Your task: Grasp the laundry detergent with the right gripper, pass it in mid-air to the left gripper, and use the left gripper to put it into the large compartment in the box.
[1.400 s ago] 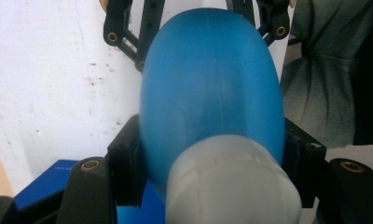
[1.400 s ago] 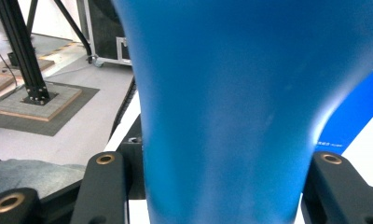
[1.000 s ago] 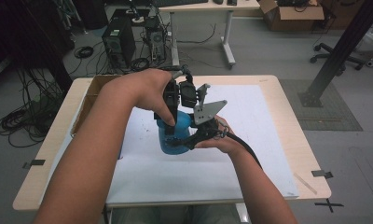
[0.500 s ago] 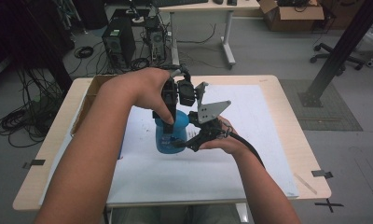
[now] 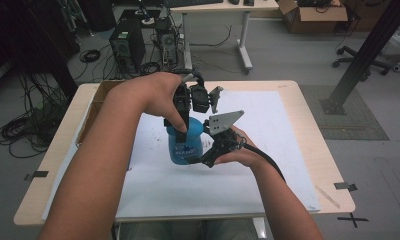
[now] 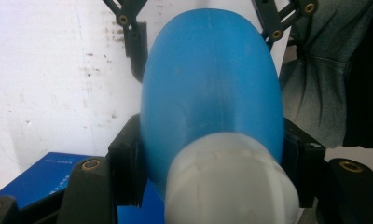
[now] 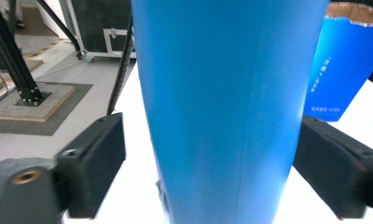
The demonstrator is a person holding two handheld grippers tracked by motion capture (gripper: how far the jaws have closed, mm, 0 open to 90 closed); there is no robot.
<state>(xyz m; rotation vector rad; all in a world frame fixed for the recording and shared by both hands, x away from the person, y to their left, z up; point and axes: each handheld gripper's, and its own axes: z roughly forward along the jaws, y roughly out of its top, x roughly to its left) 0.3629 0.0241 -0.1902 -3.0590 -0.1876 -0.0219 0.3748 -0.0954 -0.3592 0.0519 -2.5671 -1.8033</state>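
1. bottle (image 5: 184, 145) – blue, white cap, stood upright on white sheet (image 5: 268, 175) near mid-table (image 5: 308, 107), w/ both grippers on or at it.
2. left gripper (image 5: 188, 117) came down on bottle's top from above; jaws clamped on the shoulder just below the cap. left gripper view: black pads (image 6: 128, 163) pressed on both sides of blue body (image 6: 212, 79), cap (image 6: 231, 182) nearest the lens.
3. right gripper (image 5: 200, 157) was at bottle's lower right side, held level, grey plate on top. its jaws had just been opening. right gripper view: pads (image 7: 93, 163) stood either side of blue body (image 7: 226, 107), a gap visible on each side – bottle between them, not pinched.
4. so: left gripping bottle, right spread wide around it, no contact seen.
5. left gripper view also showed right gripper's linkages (image 6: 128, 37) beyond bottle, flanking it.
6. blue box (image 7: 336, 70) stood behind bottle in right gripper view; same box's edge (image 6: 40, 179) low left in left gripper view. cardboard box (image 5: 95, 107) at table's left edge.
7. sheet carried dark smudges left of bottle.
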